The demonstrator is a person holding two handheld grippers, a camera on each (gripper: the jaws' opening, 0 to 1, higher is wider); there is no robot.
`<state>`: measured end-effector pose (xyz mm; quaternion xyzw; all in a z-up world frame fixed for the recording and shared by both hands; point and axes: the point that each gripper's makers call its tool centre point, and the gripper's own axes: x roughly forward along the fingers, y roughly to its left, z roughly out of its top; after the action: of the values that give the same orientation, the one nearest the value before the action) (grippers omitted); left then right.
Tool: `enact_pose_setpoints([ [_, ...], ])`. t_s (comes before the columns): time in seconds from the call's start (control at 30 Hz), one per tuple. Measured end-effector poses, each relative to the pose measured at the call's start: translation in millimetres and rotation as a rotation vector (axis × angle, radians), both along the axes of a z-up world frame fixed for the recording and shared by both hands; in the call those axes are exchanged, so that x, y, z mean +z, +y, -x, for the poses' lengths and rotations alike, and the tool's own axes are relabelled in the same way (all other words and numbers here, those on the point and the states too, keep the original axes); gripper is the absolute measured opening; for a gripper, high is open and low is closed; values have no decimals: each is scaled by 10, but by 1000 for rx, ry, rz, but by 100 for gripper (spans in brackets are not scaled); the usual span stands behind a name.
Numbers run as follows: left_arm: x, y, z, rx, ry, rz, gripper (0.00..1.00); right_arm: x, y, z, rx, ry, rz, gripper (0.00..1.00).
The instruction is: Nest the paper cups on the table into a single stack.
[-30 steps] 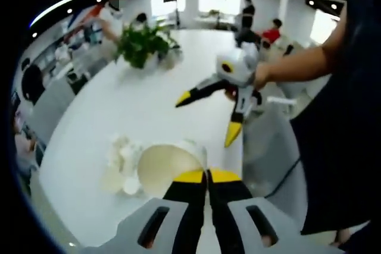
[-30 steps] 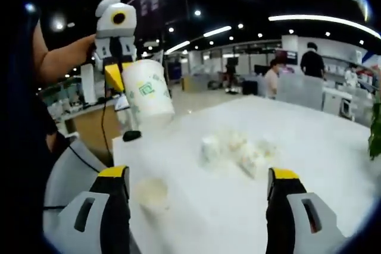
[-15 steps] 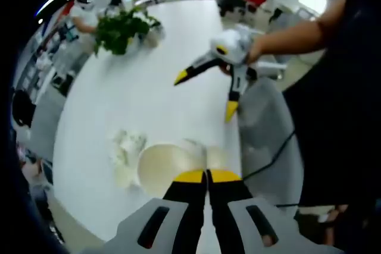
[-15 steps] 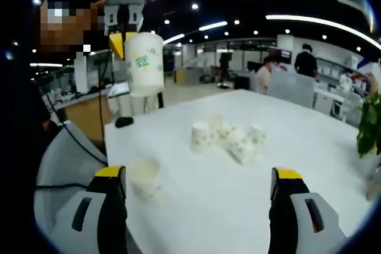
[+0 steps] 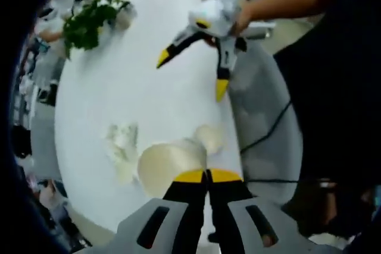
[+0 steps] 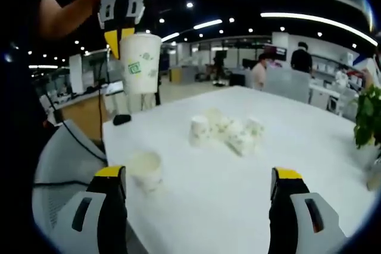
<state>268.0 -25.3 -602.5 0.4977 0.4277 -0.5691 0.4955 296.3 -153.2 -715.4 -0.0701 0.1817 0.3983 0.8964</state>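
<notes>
My left gripper is shut on the rim of a white paper cup, held up in the air with its open mouth toward the camera. In the right gripper view the left gripper hangs high at the left with that green-printed cup upright below it. A single cup stands upright near the table's corner, also seen under the held cup. Several more cups lie clustered mid-table. My right gripper is open with nothing between its fingers, and hovers over the table.
The white table runs far back. A potted plant stands at its far end. A small black object lies at the table's near-left edge. A grey chair stands beside the corner. People sit in the office behind.
The left gripper has lifted its cup higher and turned it from tilted to upright. The right gripper stays open, drawn slightly back from the cups.
</notes>
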Motion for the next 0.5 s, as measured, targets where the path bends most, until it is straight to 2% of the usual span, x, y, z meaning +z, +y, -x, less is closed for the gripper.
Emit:
enact_pose_setpoints([
  [0.13,24,-51,-6,23,-1,-9,0,35,4,30,5,-8,-35,100],
  [0.5,-20,-109,50,36,20,-13,0,12,-53,18,-11,-4,-29,100],
])
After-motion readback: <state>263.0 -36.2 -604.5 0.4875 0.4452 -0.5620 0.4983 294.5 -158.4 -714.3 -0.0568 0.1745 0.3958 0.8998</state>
